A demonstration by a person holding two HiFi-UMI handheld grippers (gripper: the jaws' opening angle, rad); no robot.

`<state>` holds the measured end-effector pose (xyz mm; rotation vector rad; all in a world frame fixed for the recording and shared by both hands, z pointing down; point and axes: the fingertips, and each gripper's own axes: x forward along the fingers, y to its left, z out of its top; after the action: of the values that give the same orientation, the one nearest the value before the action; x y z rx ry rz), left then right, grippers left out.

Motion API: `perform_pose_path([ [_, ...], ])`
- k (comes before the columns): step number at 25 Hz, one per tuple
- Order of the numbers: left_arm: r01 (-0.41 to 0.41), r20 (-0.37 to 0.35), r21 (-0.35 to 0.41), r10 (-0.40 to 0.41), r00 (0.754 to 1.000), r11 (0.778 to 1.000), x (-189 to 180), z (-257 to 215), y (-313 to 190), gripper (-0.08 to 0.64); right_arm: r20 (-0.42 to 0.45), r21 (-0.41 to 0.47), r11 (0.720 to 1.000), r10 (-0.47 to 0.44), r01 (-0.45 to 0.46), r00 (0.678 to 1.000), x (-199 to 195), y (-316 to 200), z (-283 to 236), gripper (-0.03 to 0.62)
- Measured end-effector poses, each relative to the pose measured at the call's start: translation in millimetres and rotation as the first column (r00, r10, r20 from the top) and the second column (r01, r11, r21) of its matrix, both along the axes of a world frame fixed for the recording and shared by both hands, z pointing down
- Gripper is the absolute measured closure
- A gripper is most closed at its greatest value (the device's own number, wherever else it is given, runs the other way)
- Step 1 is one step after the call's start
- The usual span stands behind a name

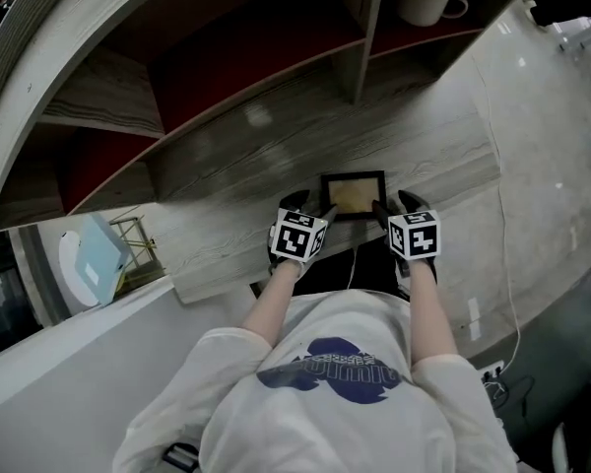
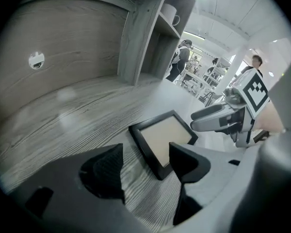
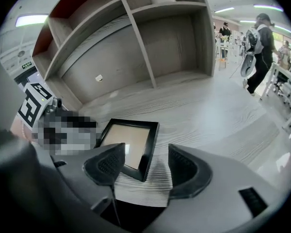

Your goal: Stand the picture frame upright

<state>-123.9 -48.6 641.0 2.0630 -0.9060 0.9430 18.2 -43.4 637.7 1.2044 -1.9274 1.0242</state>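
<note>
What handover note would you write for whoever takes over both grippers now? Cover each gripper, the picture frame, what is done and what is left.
Left gripper: jaws apart around the near left corner of the picture frame, no grip.
Right gripper: jaws apart around its near right corner, no grip.
Picture frame: lying flat, face up, on the wooden counter, near the front edge.
Done: both grippers are at the frame.
Left: close on it, tilt it upright, release.

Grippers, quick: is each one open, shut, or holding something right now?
Left gripper: open, a corner of the flat picture frame between its jaws, not gripped.
Right gripper: open, the frame's other near corner between its jaws, not gripped.
</note>
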Motion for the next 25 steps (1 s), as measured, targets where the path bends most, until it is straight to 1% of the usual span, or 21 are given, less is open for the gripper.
perform_pose_path([
  [5,0.059,-0.01,-0.035,-0.06,0.998,0.998,10.6,7.1,-0.3,0.273,-0.004,-0.002,1.0,0.017,-0.017,1.0,4.0,-4.7,8.3,0.345],
  [9,0.12,0.0,-0.075,-0.12,0.993,0.99,8.5,12.8,2.4,0.273,-0.004,-0.013,1.0,-0.008,0.008,1.0,0.7,-7.0,11.1,0.362],
  [15,0.199,0.015,-0.097,-0.198,0.98,0.975,4.6,16.1,-1.8,0.273,0.003,-0.035,0.998,-0.046,0.046,0.999,-3.3,-11.0,16.4,0.39],
  [21,0.246,0.029,-0.123,-0.244,0.969,0.961,2.7,19.9,-4.6,0.275,-0.003,-0.06,0.994,-0.09,0.09,0.996,-9.8,-10.8,21.2,0.407],
  [25,0.26,0.035,-0.134,-0.258,0.966,0.956,3.2,22.3,-3.6,0.286,-0.018,-0.075,0.993,-0.097,0.095,0.995,-9.0,-10.5,24.3,0.414],
])
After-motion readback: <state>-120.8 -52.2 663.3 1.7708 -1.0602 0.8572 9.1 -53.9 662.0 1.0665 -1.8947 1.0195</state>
